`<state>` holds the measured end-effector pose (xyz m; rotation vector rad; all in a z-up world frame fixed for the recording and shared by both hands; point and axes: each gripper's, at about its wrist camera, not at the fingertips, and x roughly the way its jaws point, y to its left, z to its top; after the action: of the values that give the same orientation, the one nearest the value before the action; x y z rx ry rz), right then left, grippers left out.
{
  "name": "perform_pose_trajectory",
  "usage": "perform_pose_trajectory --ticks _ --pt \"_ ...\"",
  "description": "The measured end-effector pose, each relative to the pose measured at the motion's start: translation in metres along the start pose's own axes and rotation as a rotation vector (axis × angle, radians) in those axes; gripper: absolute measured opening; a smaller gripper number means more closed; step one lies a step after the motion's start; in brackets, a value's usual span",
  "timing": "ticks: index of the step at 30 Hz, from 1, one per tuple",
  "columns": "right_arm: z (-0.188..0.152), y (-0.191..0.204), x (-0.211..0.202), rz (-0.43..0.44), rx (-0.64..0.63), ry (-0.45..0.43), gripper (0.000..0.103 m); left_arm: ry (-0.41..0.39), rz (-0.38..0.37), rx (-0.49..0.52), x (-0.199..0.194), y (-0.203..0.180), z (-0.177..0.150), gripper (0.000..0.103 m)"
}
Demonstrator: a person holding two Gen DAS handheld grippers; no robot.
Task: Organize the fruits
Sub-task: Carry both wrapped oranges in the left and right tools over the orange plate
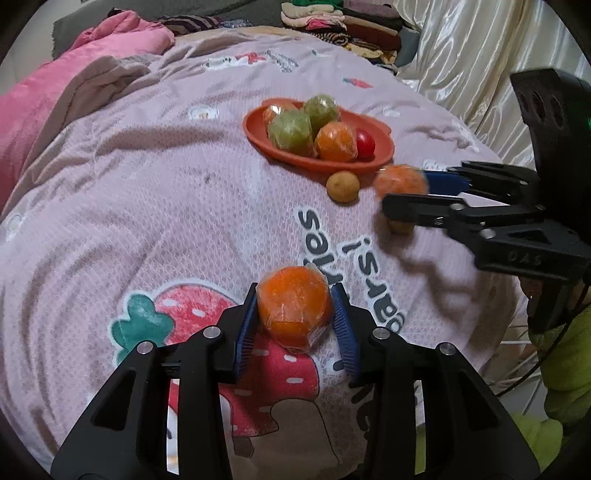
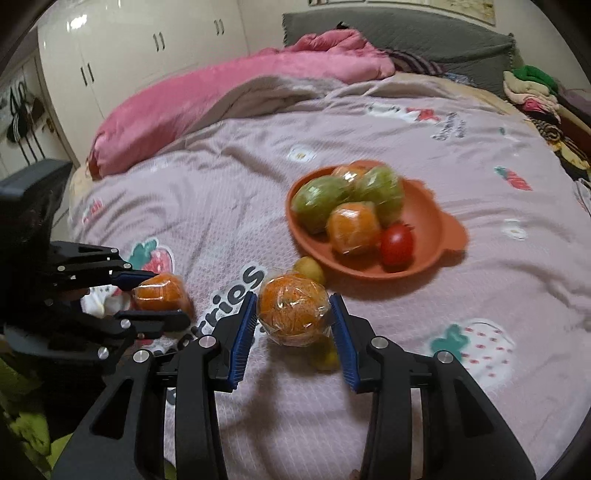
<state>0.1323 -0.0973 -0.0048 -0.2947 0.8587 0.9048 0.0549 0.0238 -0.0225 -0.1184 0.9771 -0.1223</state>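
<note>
My left gripper [image 1: 294, 317] is shut on a plastic-wrapped orange [image 1: 293, 309] just above the bedspread; it also shows in the right wrist view [image 2: 160, 292]. My right gripper [image 2: 293, 319] is shut on a second wrapped orange [image 2: 293, 312], seen in the left wrist view [image 1: 400, 181] near the plate. The orange plate [image 1: 380, 157] [image 2: 432, 236] holds two wrapped green fruits [image 1: 291, 131], wrapped oranges [image 1: 336, 142] and a red tomato [image 1: 365, 143]. A small yellow fruit [image 1: 343, 186] lies beside the plate; another [image 2: 327, 356] lies under my right gripper.
The fruits lie on a pink strawberry-print bedspread [image 1: 147, 206]. A pink quilt [image 2: 221, 92] is bunched at the far side. Folded clothes [image 1: 343, 22] are stacked at the head of the bed. White wardrobes [image 2: 147, 40] stand beyond.
</note>
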Motion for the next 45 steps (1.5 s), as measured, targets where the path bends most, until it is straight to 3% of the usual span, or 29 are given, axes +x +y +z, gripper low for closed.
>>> perform_pose_trajectory --ticks 7,19,33,45 --pt "0.004 -0.027 -0.028 -0.045 0.048 -0.07 0.039 -0.048 -0.003 0.006 -0.011 -0.004 0.03 0.03" --pt "0.017 -0.059 -0.03 -0.068 0.077 -0.103 0.039 -0.069 -0.028 0.028 0.005 -0.019 0.081 0.03" --pt "0.027 -0.078 -0.017 -0.067 0.09 -0.107 0.039 -0.048 -0.023 0.044 0.035 -0.02 0.129 0.03" --pt "0.034 -0.089 -0.003 -0.077 0.094 -0.098 0.039 -0.011 -0.041 0.028 0.063 -0.016 0.145 0.03"
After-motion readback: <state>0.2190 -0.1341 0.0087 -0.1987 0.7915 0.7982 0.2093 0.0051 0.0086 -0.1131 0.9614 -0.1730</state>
